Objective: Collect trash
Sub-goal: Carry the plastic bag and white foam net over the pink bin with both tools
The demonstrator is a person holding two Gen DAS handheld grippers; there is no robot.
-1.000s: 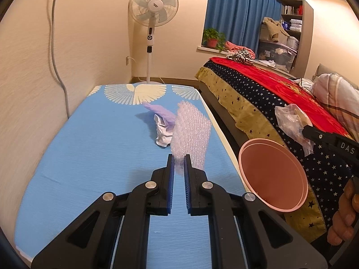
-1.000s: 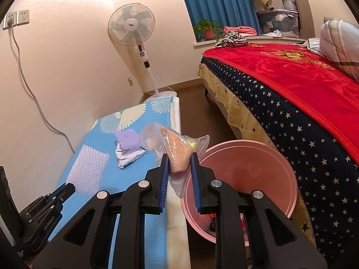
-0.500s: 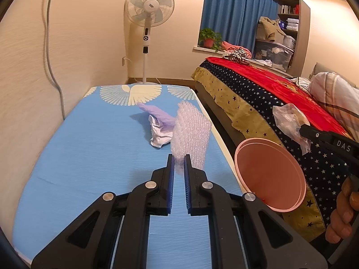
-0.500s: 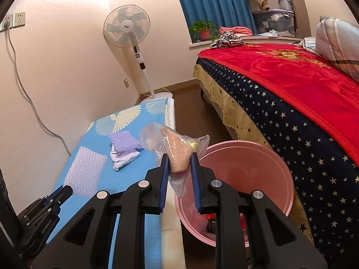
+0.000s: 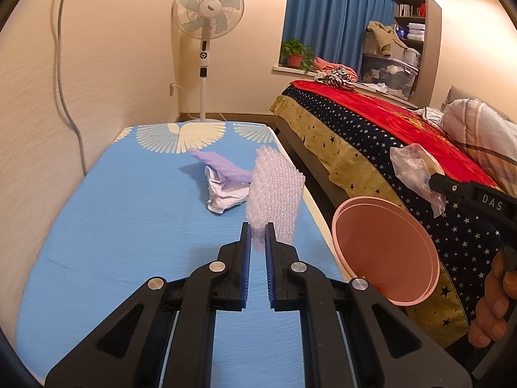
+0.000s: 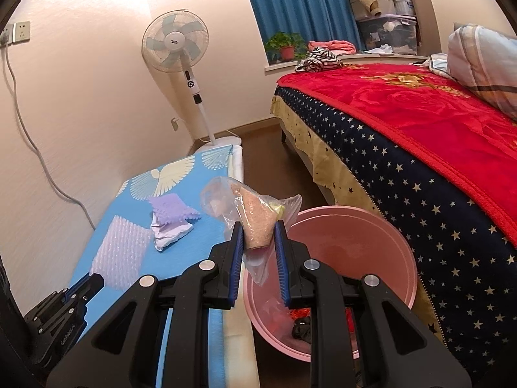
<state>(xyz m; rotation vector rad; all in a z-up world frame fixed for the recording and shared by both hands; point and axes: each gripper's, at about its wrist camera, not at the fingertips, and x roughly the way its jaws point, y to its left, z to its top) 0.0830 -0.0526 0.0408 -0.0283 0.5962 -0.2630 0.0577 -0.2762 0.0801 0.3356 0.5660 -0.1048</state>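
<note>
My left gripper [image 5: 257, 228] is shut on a sheet of bubble wrap [image 5: 274, 194] that stands up above the blue mat [image 5: 113, 226]. My right gripper [image 6: 258, 228] is shut on a clear plastic bag [image 6: 255, 216] with pinkish grains inside, held beside the near rim of the pink bin [image 6: 355, 242]. The bin [image 5: 384, 249] stands on the floor between mat and bed, with some trash at its bottom. A purple cloth on crumpled white paper [image 5: 223, 181] lies on the mat beyond the bubble wrap; the same pile [image 6: 169, 223] shows in the right wrist view.
A bed with a red and starred blanket [image 6: 420, 135] fills the right side. A standing fan [image 5: 206, 32] is at the mat's far end by the wall. A cable [image 6: 32, 135] hangs down the left wall. A hand [image 5: 494, 294] grips the right tool.
Both views have shifted slightly, the scene sliding a little to the left. Both grips stay as they were, with bubble wrap and bag in the same places between the fingers.
</note>
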